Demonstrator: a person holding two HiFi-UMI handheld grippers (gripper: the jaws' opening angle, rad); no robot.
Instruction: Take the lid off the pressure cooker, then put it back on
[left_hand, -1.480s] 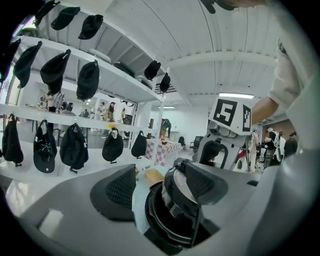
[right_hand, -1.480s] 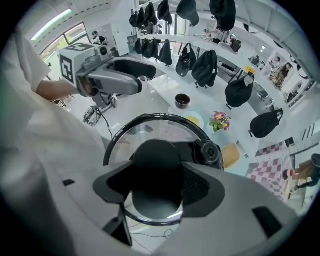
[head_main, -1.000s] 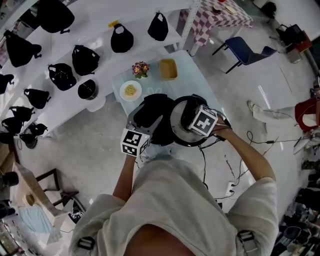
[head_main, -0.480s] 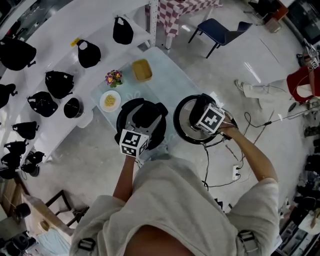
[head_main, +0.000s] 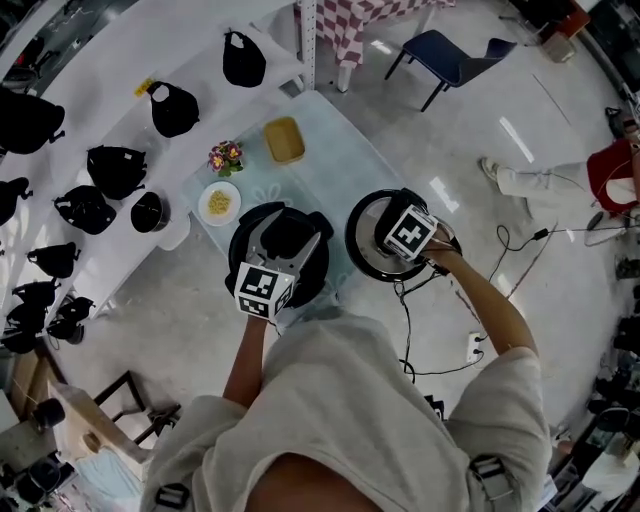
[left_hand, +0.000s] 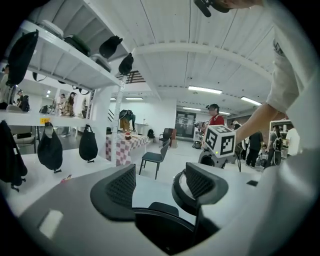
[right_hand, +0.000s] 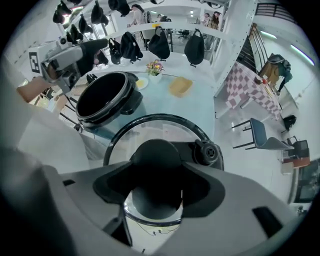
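The cooker (right_hand: 104, 97) stands open on the pale surface (head_main: 330, 175), at the edge nearest the person, and its dark inside is bare to the top. The lid (right_hand: 159, 150) is off the cooker. It hangs level to the right of the cooker, past that side of the surface and over the floor, with its rim near the cooker's rim but apart from it. It is a glass lid with a black rim, a round black knob in the middle and a small valve beside the knob.

The right claw (right_hand: 159, 187) points down at the lid from above. Its jaws stand wide, one on each side of the knob, and they carry the lid by it.

The left claw (left_hand: 160, 185) lies nearly level over the near side of the cooker, reaching across the open mouth. Its jaws are wide apart and nothing is gripped between them.

Beyond the cooker on the same surface sit a small plate (head_main: 219, 203) of food, a bunch of flowers (head_main: 227, 156) and a yellow dish (head_main: 284, 140). To the left of the cooker runs a white shelf (head_main: 110, 110) with black bags on it.
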